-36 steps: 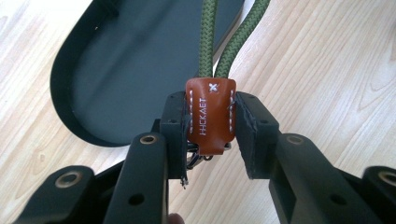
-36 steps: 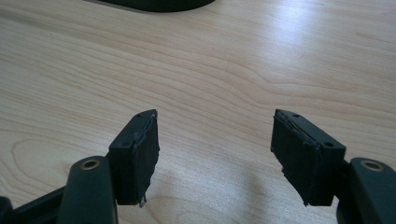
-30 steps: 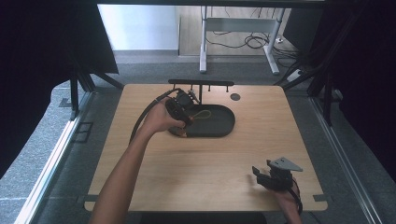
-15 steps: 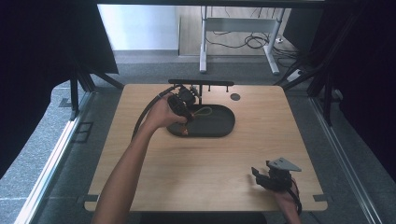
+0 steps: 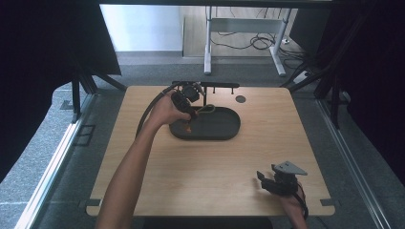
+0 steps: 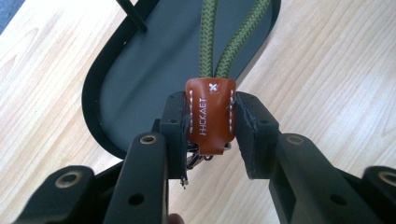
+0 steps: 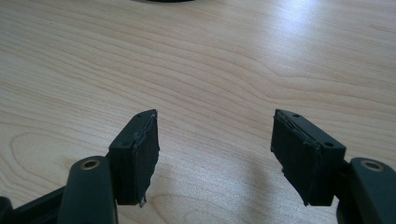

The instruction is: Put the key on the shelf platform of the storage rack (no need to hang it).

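The tag (image 6: 210, 116) is orange-brown leather with white stitching down both sides, a white cross stitch at the top and pale stamped letters. The cord (image 6: 229, 37) is olive green with a braided weave. The tray (image 5: 215, 129) near the far edge of the surface (image 5: 191, 176) is dark grey with a black rim. The surface is pale wood with wavy grain. Both grippers (image 6: 212, 140) (image 7: 215, 144) are black.

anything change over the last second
Barely. The left gripper stays clamped on the brown leather tab of the green cord over the dark tray. The right gripper stays open, empty, resting near the table's front edge.
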